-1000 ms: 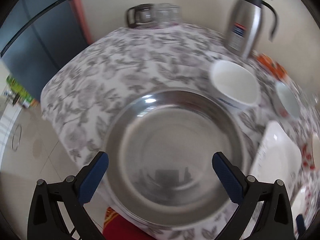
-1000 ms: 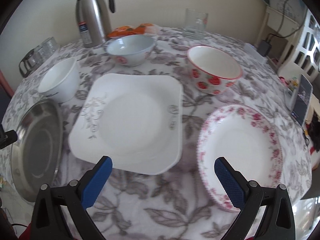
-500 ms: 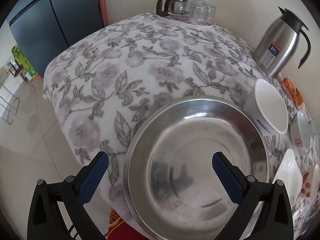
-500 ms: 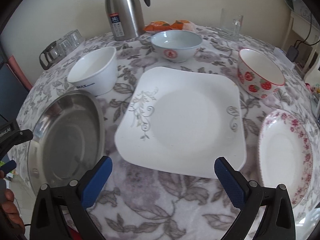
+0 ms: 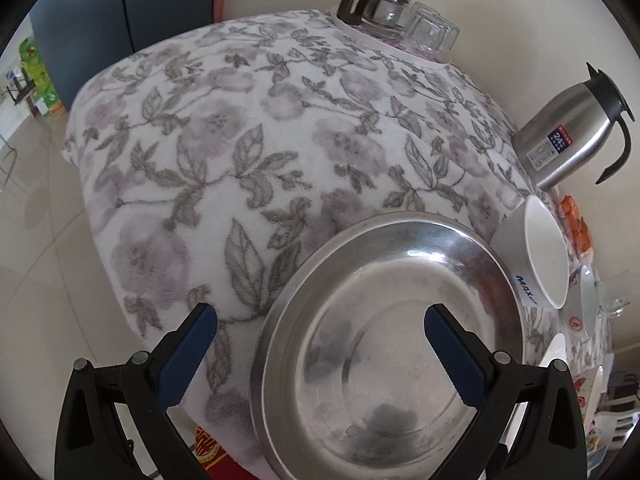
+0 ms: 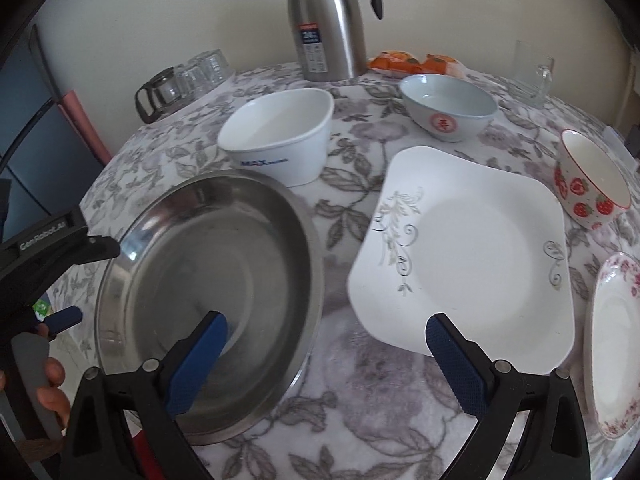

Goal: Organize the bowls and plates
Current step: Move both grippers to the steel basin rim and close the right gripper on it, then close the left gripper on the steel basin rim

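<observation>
Left wrist view: the steel plate (image 5: pixel 384 336) lay on the floral tablecloth (image 5: pixel 248 128) at the near table edge, its rim overhanging slightly. Judged light, stiff and slick; the thin raised rim looked like the only purchase, best pinched at the overhanging near edge. The left gripper (image 5: pixel 320 354) hung above it, jaws wide apart, holding nothing; whether the right-hand pad brushed the metal could not be told through the fisheye. The white bowl (image 5: pixel 540 256) sat just beside the plate's far rim.

Right wrist view: the right gripper (image 6: pixel 326 358) was also spread wide and empty, straddling the gap between the steel plate (image 6: pixel 208 300) and the square white plate (image 6: pixel 472 252). The square plate looked ceramic: heavier, brittle, glazed, to be taken by its lip. The strawberry bowl (image 6: pixel 592 180) and blue-grey bowl (image 6: pixel 448 106) stood beyond, apart; a pink-flowered plate (image 6: pixel 612 344) lay at right.
</observation>
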`<control>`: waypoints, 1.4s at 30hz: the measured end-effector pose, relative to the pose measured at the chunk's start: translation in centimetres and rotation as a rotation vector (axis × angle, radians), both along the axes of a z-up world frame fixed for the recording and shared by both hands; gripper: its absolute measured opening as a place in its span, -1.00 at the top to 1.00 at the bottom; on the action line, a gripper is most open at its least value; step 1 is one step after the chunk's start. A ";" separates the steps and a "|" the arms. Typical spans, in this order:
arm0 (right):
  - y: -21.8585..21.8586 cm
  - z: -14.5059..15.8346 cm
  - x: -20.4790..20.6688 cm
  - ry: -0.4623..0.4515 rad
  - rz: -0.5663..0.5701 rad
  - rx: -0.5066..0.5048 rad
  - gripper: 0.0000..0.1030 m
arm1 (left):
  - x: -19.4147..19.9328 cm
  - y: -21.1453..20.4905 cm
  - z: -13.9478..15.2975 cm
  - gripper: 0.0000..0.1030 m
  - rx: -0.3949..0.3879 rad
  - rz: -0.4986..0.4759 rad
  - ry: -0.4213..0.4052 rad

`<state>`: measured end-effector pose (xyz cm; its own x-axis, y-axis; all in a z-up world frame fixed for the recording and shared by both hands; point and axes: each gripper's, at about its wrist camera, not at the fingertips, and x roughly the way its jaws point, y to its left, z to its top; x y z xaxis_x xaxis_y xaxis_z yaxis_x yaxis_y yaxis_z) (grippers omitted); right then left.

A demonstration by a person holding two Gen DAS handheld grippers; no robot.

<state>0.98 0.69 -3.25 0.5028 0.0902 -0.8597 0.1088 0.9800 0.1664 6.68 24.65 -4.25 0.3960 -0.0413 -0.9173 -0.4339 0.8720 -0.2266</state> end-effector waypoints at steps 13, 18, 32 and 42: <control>-0.2 0.3 1.9 -0.060 0.042 0.141 -0.38 | 0.8 -0.9 -0.5 -1.00 -0.066 -0.114 -0.032; -0.6 -0.3 3.2 -0.045 0.048 0.167 0.02 | 1.1 -0.7 -1.0 -1.00 -0.069 -0.127 -0.025; -1.3 -1.8 5.5 -0.014 0.048 0.161 0.47 | 0.8 0.4 -3.3 -1.00 -0.113 -0.113 0.070; -2.0 -2.3 5.5 0.000 0.045 0.216 0.54 | 0.3 1.0 -3.6 -1.00 -0.125 -0.097 0.086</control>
